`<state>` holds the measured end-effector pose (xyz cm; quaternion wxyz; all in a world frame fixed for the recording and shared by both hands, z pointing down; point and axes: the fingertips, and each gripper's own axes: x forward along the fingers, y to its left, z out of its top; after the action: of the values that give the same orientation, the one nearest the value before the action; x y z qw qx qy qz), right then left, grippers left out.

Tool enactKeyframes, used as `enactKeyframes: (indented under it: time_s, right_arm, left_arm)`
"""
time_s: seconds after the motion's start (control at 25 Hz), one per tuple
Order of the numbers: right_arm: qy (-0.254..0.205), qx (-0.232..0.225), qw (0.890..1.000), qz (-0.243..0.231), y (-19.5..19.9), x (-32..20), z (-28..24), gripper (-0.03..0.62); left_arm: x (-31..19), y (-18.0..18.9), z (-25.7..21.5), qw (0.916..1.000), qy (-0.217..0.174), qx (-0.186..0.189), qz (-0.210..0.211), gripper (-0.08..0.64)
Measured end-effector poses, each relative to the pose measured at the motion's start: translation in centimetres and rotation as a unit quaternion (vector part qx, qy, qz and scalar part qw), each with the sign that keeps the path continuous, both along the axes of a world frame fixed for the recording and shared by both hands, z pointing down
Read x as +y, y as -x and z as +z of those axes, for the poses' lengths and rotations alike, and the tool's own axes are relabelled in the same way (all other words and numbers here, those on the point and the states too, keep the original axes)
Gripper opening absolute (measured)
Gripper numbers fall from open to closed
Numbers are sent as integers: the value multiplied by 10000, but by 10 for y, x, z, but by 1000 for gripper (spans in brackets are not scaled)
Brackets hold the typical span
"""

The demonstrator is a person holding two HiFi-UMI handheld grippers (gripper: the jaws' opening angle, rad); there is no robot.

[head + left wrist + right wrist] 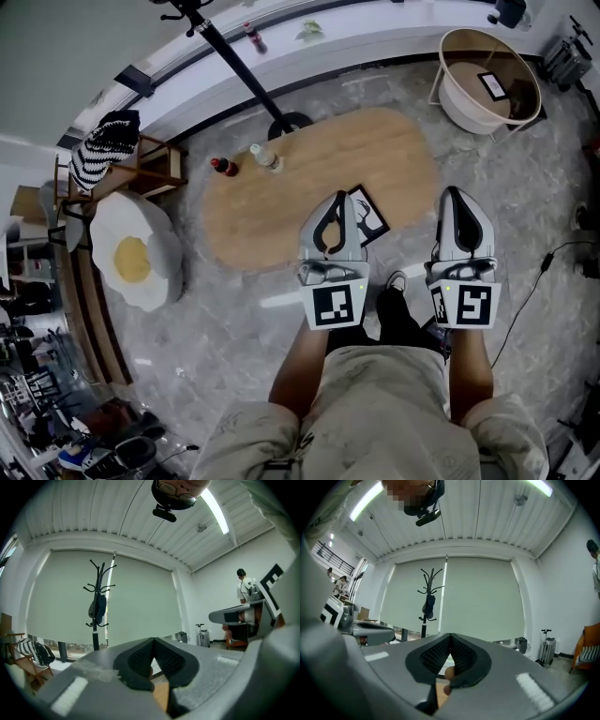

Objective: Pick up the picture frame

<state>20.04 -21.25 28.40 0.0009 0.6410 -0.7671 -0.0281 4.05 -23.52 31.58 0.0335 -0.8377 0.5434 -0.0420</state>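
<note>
- You are at the approach step. Neither gripper has reached the picture frame (372,214), so the pick-up is not yet begun.
- The picture frame lies flat on the oval wooden surface (281,202), close to its near edge. In the head view the left gripper (335,202) covers part of it.
- The fingers (140,660) of your left gripper are closed tip to tip, with nothing between them.
- The right gripper (457,197) is the same: its fingers (436,653) meet at the tips and hold nothing. It hangs over the floor, off to the side of the surface.
- Both grippers point level at the far wall, not down at the frame. Neither gripper view shows the frame.
- Next, I judge, you need to tip a gripper down toward the frame and spread its fingers before it arrives. A flat frame gives little to bite, so aim for the edge nearest the surface's rim.
- Two bottles stand at the far end of the surface, one red-capped (223,167) and one clear (265,157). They are well apart from the frame and should not hinder you.
- The coat stand (291,124) rises just beyond the surface. An egg-shaped cushion (131,255) and a round tub (459,98) lie off to the sides, out of your path.
</note>
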Motion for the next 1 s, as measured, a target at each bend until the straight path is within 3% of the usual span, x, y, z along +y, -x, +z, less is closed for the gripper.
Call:
enactKeyframes:
  time_s: [0.36,0.64,1.0]
  right_arm:
    - [424,61,9990,-136,20,-11,47,2]
    - [686,24,9973,-258,33,-21,75,2]
    - [886,4,9950,-458,56,-27,128,2]
  left_arm:
    - [5,4,77,9977,678,-27,18,5]
    - [15,7,146,9913,1309,-117,41,5]
    - [25,19,215,9831,1824,-117,-11,5]
